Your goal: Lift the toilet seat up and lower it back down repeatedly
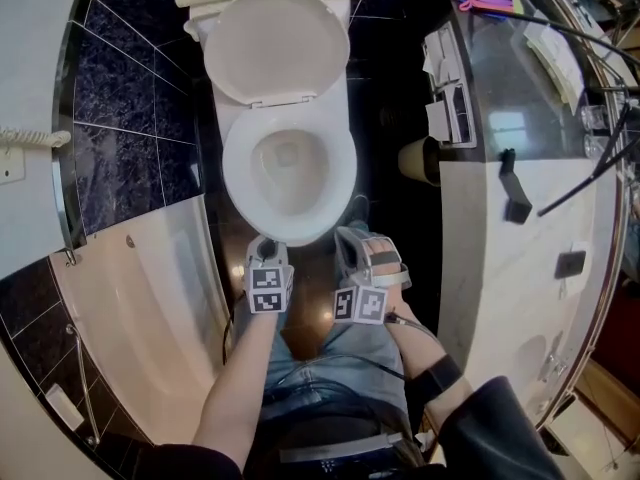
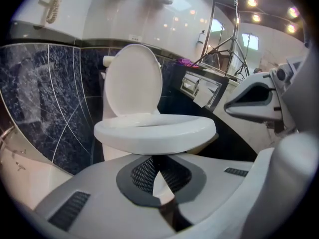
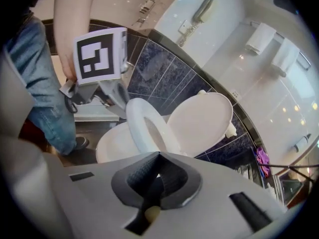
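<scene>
1: Two grippers up front, so which one has the toilet seat [image 2: 154, 133]?

2: That's the left gripper [image 1: 266, 248]. Its pads sit nearly together with a white sliver between them, right at the seat's front lip, so I read it as clamped on that lip. The right gripper [image 1: 352, 236] is closed on nothing, just beside the rim.

1: Where's the seat itself?

2: Part-way up. The right gripper view shows it as a ring tilted clear of the bowl [image 3: 107, 146], between the bowl and the lid [image 3: 202, 116]. The lid stands upright behind.

1: Step?

2: Mid-swing of one lift-and-lower cycle, I'd say. A still won't tell me which way it's going. The next move calls for following the hinge arc with the lip kept in the pinch. It should ease off at either end so the seat doesn't slam on the bowl or knock the lid.

1: Looks?

2: White, glossy, a thick rounded oval ring hinged at the back. Smooth plastic, probably slippery in so small a pinch.
</scene>
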Tool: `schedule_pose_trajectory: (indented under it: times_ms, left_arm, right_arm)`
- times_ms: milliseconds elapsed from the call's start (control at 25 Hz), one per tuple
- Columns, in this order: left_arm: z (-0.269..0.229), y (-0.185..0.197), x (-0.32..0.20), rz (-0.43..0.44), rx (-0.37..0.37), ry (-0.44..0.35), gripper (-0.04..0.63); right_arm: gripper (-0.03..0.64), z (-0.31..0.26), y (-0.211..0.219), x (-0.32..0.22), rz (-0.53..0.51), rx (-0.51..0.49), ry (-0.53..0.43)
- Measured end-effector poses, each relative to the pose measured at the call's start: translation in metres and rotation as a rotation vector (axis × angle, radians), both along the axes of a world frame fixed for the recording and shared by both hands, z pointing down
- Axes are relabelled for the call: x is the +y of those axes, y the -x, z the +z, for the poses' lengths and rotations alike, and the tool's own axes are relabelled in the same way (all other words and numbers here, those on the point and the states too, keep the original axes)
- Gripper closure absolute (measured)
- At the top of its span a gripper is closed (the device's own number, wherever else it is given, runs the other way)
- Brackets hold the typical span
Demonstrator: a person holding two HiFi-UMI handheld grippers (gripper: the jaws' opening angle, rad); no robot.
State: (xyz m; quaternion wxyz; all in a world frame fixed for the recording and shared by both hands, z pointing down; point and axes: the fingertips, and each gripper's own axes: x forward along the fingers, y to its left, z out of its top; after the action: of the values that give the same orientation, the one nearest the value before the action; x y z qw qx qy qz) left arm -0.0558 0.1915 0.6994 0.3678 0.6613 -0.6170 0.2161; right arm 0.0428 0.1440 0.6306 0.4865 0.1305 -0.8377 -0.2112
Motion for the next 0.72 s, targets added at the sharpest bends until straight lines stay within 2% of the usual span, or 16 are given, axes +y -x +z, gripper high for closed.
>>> schedule_pose_trajectory:
  times_ms: [240,520,720]
  left_arm:
    - [0.058,-0.014,0.032,0.027,-0.024,0.056,0.595]
    - [0.123,-0.026,0.054,0.055,-0.068,0.082,0.595]
    - [0.168,-0.033,0.07,0.057,-0.063,0.121,0.595]
  right_arm:
    - [0.6,0.03,-0.004,-0.041,0.174,-0.075,0.016]
    - [0.6,0.087,-0.001,-0.065,0.23,-0.105,0.035]
    - [0.6,0.122,-0.008,-0.061,0.242,-0.09,0.052]
